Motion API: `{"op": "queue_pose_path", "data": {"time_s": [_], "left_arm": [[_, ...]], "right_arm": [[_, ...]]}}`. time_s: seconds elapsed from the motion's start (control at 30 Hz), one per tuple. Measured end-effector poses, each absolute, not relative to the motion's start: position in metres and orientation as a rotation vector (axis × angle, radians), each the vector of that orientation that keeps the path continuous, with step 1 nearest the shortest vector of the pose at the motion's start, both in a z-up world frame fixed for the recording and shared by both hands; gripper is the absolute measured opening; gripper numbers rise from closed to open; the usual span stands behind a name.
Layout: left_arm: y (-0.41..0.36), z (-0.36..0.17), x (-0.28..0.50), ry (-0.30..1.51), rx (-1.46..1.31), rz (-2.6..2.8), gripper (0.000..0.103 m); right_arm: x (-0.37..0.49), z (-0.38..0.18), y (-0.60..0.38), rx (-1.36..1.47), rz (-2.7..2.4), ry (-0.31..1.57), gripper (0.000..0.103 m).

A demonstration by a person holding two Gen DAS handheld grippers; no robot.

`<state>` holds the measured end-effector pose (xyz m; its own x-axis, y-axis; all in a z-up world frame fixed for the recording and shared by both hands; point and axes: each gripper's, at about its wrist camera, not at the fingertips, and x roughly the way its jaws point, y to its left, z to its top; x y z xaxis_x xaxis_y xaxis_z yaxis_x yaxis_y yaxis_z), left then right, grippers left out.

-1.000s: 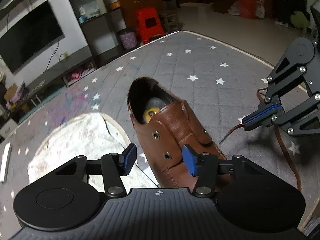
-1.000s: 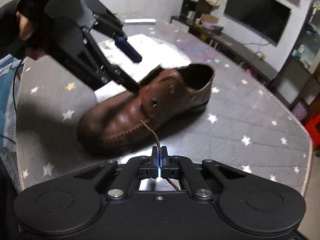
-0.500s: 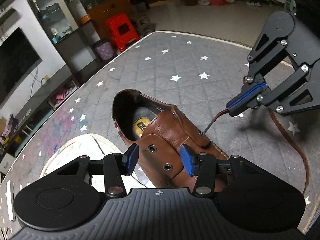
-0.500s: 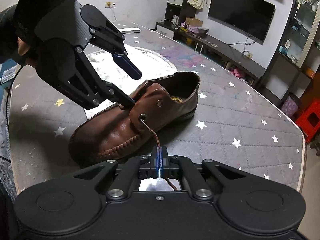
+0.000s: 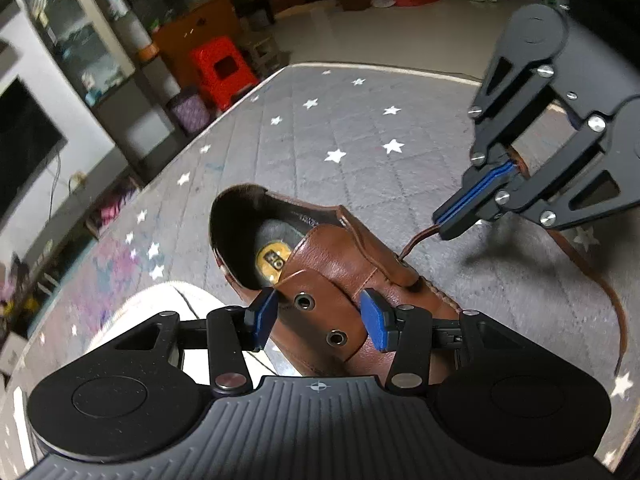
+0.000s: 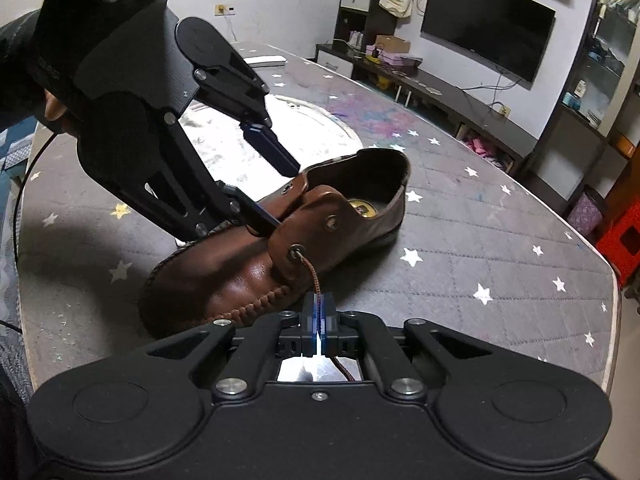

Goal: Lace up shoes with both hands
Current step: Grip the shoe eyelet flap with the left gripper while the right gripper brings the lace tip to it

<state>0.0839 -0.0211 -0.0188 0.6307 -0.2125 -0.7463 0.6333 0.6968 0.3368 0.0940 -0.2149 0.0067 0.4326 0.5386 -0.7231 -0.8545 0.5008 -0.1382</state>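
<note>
A grey star-patterned table carries a brown shoe and a white cloth.

The left wrist view rides behind the left gripper, tilted steeply down and close over the shoe, looking from toe end toward heel; the right gripper shows at 2 o'clock. The right wrist view sits behind the right gripper, angled down at the shoe from its side, with the left gripper at 10 o'clock. Both share the shoe and star-patterned mat
</note>
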Motion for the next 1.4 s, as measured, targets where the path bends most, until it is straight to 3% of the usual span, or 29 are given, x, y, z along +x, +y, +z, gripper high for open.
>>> {"op": "queue_pose_path", "data": {"time_s": [0.33, 0.73, 0.9, 0.97, 1.4], "left_arm": [[-0.019, -0.014, 0.073, 0.672, 0.679, -0.557, 0.038], [-0.019, -0.009, 0.054, 0.603, 0.724, -0.642, 0.038], [-0.021, -0.017, 0.065, 0.620, 0.738, -0.671, 0.022], [-0.022, -0.019, 0.066, 0.608, 0.755, -0.687, 0.020], [-0.029, -0.034, 0.065, 0.571, 0.863, -0.772, 0.020]], "right_arm": [[0.095, 0.009, -0.203, -0.556, 0.942, 0.666, 0.001], [0.096, 0.006, -0.197, -0.579, 0.933, 0.674, 0.002], [0.097, 0.005, -0.197, -0.581, 0.932, 0.675, 0.002], [0.097, 0.005, -0.197, -0.580, 0.934, 0.679, 0.002], [0.099, 0.000, -0.197, -0.579, 0.941, 0.697, 0.002]]}}
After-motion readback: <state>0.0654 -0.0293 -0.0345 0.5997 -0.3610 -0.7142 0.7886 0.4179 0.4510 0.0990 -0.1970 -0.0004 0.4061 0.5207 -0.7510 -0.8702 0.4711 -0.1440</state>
